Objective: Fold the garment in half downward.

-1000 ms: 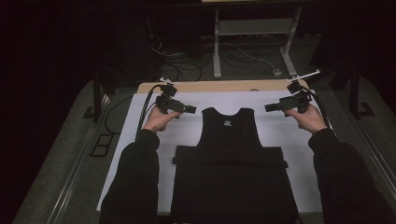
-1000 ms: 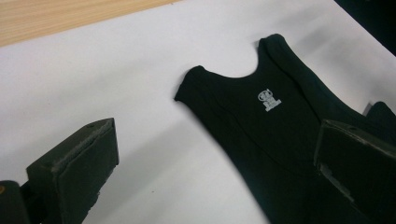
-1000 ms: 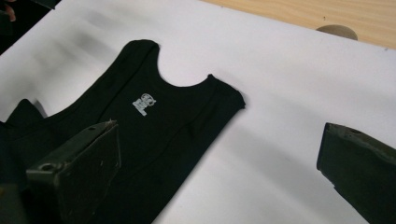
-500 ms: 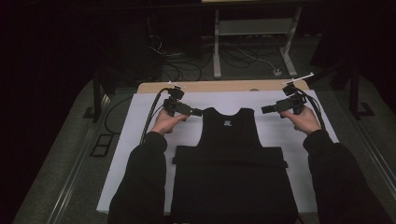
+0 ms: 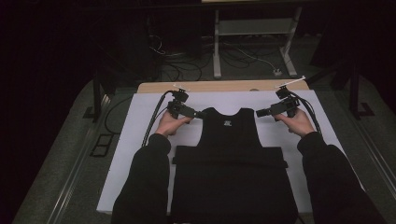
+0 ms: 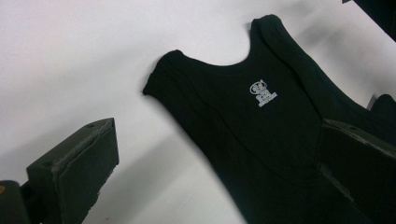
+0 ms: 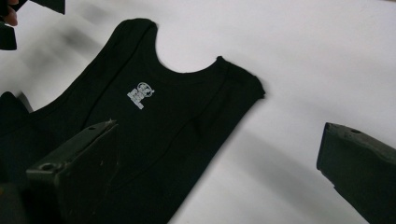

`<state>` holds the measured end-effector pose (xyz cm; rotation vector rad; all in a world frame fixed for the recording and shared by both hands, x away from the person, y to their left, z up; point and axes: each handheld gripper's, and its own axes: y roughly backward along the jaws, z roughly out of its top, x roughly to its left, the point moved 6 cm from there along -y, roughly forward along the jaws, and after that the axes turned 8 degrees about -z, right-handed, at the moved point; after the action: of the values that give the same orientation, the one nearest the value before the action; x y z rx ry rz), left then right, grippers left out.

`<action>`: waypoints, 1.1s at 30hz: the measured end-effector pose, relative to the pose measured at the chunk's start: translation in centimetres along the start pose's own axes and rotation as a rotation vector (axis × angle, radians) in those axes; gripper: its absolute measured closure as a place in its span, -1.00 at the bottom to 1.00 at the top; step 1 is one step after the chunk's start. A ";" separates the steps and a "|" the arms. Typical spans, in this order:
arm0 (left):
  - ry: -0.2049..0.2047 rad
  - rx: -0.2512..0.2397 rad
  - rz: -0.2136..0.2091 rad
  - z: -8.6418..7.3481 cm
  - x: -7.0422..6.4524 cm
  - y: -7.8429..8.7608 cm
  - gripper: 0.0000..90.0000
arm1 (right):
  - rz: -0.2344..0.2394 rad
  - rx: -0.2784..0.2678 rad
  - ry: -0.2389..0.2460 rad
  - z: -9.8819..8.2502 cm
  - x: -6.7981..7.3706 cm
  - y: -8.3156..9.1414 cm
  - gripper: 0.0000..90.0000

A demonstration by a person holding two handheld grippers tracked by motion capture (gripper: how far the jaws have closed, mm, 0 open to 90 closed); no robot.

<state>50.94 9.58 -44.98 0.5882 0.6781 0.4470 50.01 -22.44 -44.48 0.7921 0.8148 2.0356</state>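
Both grippers have drawn inward toward the shoulders of the black vest (image 5: 231, 140). The left gripper (image 5: 200, 114) hangs at its left strap, the right gripper (image 5: 258, 113) just off the right strap; both have their jaws spread wide, holding nothing. The vest lies flat on a white sheet (image 5: 140, 140) over a wooden table (image 5: 205, 87), with bare sheet on either side. Behind, a dark floor with cables (image 5: 233, 58). The small white neck label (image 6: 262, 93) is unreadable.

high: overhead, forward-down | tongs views: close, inward | shared: vest (image 5: 229, 140)
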 end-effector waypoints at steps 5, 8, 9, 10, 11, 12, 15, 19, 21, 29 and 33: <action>-0.002 0.017 -0.002 -0.3 0.0 -0.7 -1.00 | 0.007 0.011 0.004 -0.2 0.5 -0.8 -1.00; 0.002 0.022 -0.010 -0.5 -0.2 -1.2 -1.00 | 0.013 0.018 0.008 -0.4 0.7 -1.3 -1.00; -0.006 0.035 -0.012 -0.6 -0.2 -1.3 -1.00 | 0.013 0.019 0.005 -0.5 0.8 -1.5 -1.00; -0.003 0.037 -0.012 -0.6 -0.2 -1.5 -1.00 | 0.016 0.021 0.006 -0.6 0.9 -1.6 -1.00; -0.006 0.043 -0.011 -0.7 -0.2 -1.7 -1.00 | 0.016 0.023 0.008 -0.7 0.9 -1.8 -1.00; -0.002 0.042 -0.014 -0.7 -0.2 -1.8 -1.00 | 0.015 0.025 0.009 -0.7 1.0 -1.9 -1.00; 0.003 0.049 -0.021 -0.9 -0.3 -2.1 -1.00 | 0.015 0.030 0.010 -1.0 1.1 -2.3 -1.00; 0.008 0.060 -0.025 -1.1 -0.3 -2.4 -1.00 | 0.032 0.027 0.001 -1.2 1.3 -2.6 -0.89; 0.013 0.063 -0.025 -1.2 -0.3 -2.6 -1.00 | 0.039 0.029 -0.004 -1.4 1.3 -2.8 -0.83; 0.016 0.070 -0.038 -1.5 -0.4 -3.3 -0.92 | 0.050 0.054 0.001 -2.1 1.6 -3.5 -0.70; 0.021 0.066 -0.048 -1.6 -0.5 -3.5 -0.86 | 0.049 0.055 0.017 -2.2 1.9 -3.7 -0.68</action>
<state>50.18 7.24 -47.95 0.6287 0.7280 0.3874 49.02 -19.62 -48.14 0.8337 0.8720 2.0740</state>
